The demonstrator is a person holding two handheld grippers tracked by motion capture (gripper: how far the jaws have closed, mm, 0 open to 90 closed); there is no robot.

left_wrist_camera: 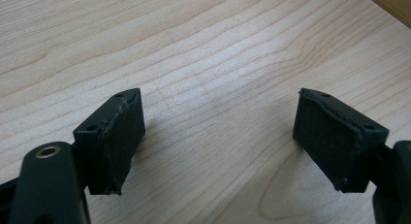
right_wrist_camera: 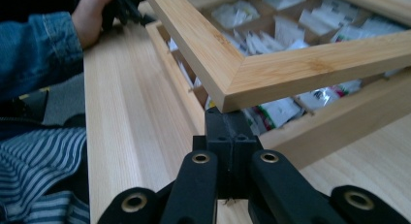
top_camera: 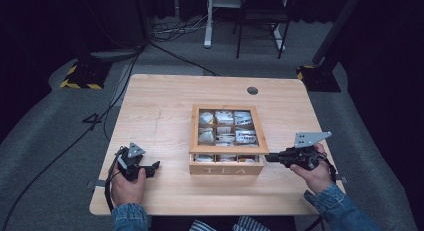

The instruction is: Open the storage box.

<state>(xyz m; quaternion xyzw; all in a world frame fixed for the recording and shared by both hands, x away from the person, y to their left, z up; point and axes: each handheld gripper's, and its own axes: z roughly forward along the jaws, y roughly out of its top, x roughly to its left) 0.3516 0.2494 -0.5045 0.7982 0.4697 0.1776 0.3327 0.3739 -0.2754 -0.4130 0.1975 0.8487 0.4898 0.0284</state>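
A person sits at a light wooden table (top_camera: 165,116) w/ a two-jaw gripper in each hand. At centre stands a wooden tea box (top_camera: 226,163), the word "TEA" in pale capitals on its front wall. Its glass-paned lid (top_camera: 227,150) is raised a little at the front edge, hinged at the far side.

The right gripper (top_camera: 270,157) is clenched, jaws pressed together w/ no gap, and their tips sit under the lid's front right corner, touching its underside (the right gripper view shows the corner (right_wrist_camera: 232,95) resting on the closed jaws, lifted clear of the box's rim). It props the lid rather than pinching it.

Through the gap and the pane lie white tea bag sachets (right_wrist_camera: 276,110) in square compartments; printing on them is too small to read.

The left gripper (top_camera: 152,167) rests near the table's front left, well apart from the box. It is released, jaws spread wide, nothing btwn them. Its pads (left_wrist_camera: 118,136) hang just over bare wood.
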